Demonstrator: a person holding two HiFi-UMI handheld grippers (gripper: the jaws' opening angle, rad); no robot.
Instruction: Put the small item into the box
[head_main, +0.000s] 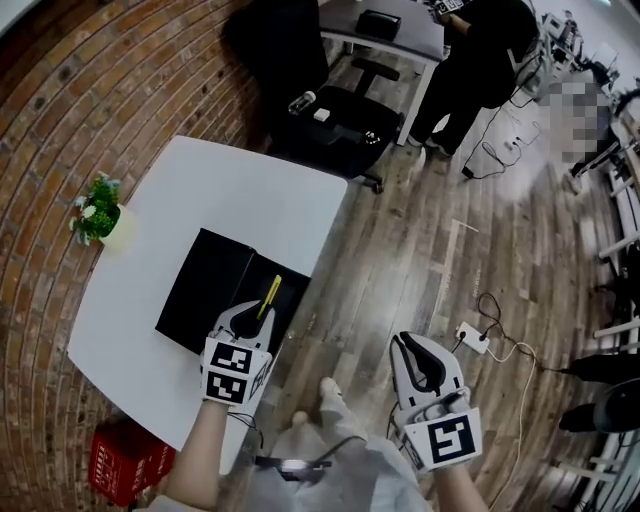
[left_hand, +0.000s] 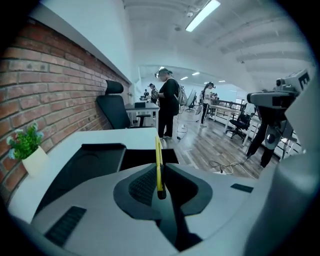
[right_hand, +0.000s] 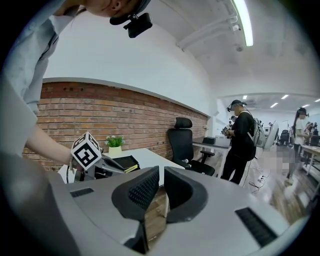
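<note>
A thin yellow stick-like item (head_main: 271, 292) is pinched in my left gripper (head_main: 258, 312) and points forward over the near right part of the black open box (head_main: 208, 282) on the white table (head_main: 240, 190). In the left gripper view the yellow item (left_hand: 158, 165) stands between the shut pads of the left gripper (left_hand: 161, 186), with the box (left_hand: 95, 159) just beyond. My right gripper (head_main: 405, 345) hangs off the table over the wooden floor, jaws together and empty. In the right gripper view the right gripper (right_hand: 161, 186) faces the table and the left gripper's marker cube (right_hand: 86, 151).
A small potted plant (head_main: 97, 212) stands at the table's left edge by the brick wall. A black office chair (head_main: 335, 125) sits past the far end. A red crate (head_main: 120, 462) is under the near corner. A power strip (head_main: 472, 337) and cables lie on the floor; a person (head_main: 470, 60) stands further back.
</note>
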